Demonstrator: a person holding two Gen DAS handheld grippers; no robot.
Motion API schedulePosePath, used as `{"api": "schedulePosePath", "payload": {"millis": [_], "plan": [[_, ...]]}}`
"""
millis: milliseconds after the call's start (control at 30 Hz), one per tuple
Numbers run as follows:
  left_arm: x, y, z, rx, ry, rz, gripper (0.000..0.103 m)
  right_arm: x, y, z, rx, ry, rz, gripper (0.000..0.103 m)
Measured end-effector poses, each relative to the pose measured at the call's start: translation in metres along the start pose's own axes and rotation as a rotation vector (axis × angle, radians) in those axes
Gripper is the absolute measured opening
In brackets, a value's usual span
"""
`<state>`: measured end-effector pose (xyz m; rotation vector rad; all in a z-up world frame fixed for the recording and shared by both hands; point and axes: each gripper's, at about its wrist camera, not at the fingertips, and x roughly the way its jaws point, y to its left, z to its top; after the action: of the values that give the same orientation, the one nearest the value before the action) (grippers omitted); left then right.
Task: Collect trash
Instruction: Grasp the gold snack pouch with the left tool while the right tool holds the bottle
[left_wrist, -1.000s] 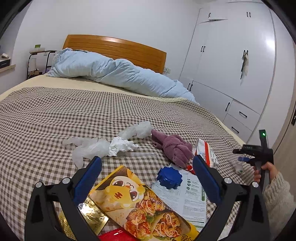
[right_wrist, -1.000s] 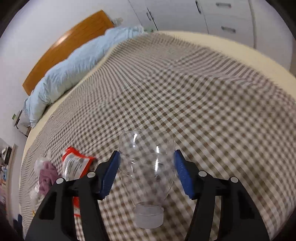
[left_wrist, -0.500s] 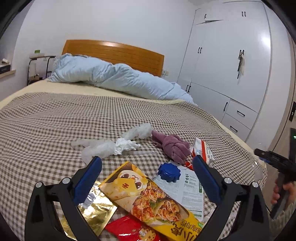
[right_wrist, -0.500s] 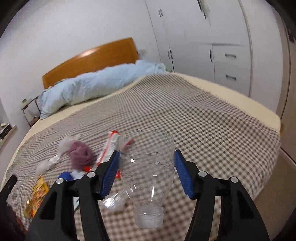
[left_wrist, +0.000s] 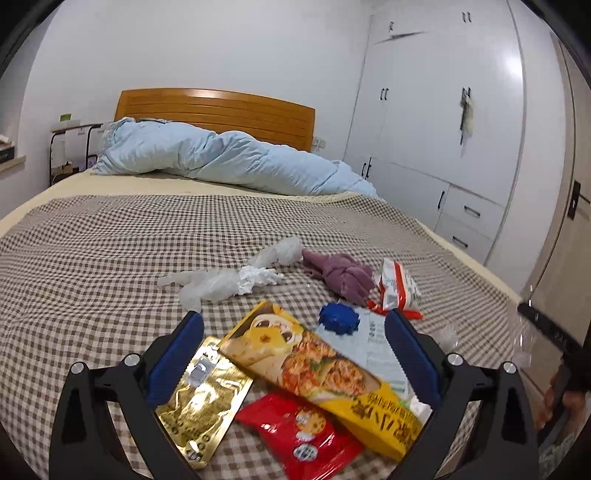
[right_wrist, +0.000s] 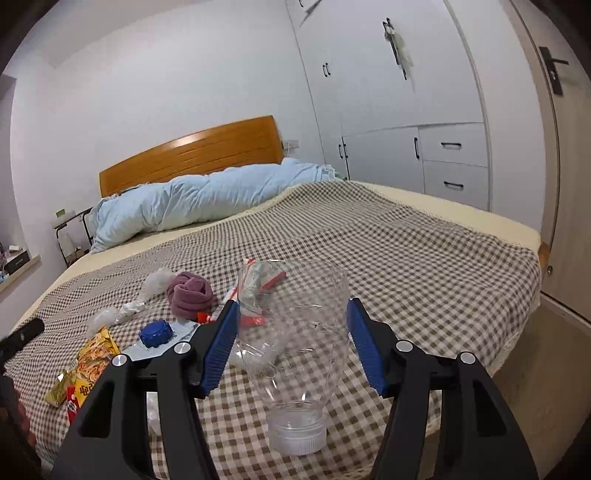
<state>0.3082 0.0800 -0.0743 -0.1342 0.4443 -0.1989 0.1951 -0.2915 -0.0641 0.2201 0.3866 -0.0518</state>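
My right gripper (right_wrist: 291, 304) is shut on a clear plastic bottle piece (right_wrist: 299, 343), its white cap (right_wrist: 297, 432) turned toward the camera, held above the near corner of the bed. My left gripper (left_wrist: 293, 317) stands open over a litter pile and holds nothing. Below it lie a yellow food packet (left_wrist: 306, 365), a gold pouch (left_wrist: 201, 398), a red wrapper (left_wrist: 303, 432), a blue cap (left_wrist: 339, 319) and a white leaflet (left_wrist: 376, 343). Farther off are a red-and-white wrapper (left_wrist: 397, 286), a purple cloth (left_wrist: 343, 277) and crumpled clear plastic (left_wrist: 218, 282).
The checked bedspread (left_wrist: 110, 258) covers a large bed with a rolled blue duvet (left_wrist: 221, 162) by the wooden headboard (left_wrist: 218, 110). White wardrobes (right_wrist: 399, 110) and a door (right_wrist: 554, 147) line the right side. A person's hand (left_wrist: 565, 402) shows at the right edge.
My right gripper swung round with the bottle piece and levelled out, now facing the litter pile and headboard. My left gripper drew back a little, bringing the red wrapper into view.
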Motion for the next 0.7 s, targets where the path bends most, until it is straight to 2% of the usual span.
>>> {"api": "schedulePosePath", "payload": {"millis": [100,200,433,500,633,700], "plan": [[-0.005,-0.002,-0.008,0.065,-0.011,0.051,0.095,-0.005,0.005,0.0,-0.026,-0.025,0.001,0.059],[-0.007,0.001,-0.011,0.089,0.0,0.074,0.095,-0.01,0.008,-0.002,-0.04,-0.037,-0.001,0.06],[-0.007,0.028,-0.018,0.013,0.05,0.014,0.095,-0.013,0.012,-0.007,-0.048,-0.034,-0.018,0.06],[-0.007,0.037,-0.019,-0.001,0.068,0.027,0.095,-0.014,0.013,-0.008,-0.05,-0.032,-0.018,0.06],[-0.004,0.05,-0.028,0.024,0.134,0.105,0.095,-0.016,0.014,-0.007,-0.05,-0.036,-0.017,0.06],[0.001,0.056,-0.032,0.022,0.174,0.101,0.095,-0.017,0.012,-0.007,-0.047,-0.036,-0.014,0.06]]}}
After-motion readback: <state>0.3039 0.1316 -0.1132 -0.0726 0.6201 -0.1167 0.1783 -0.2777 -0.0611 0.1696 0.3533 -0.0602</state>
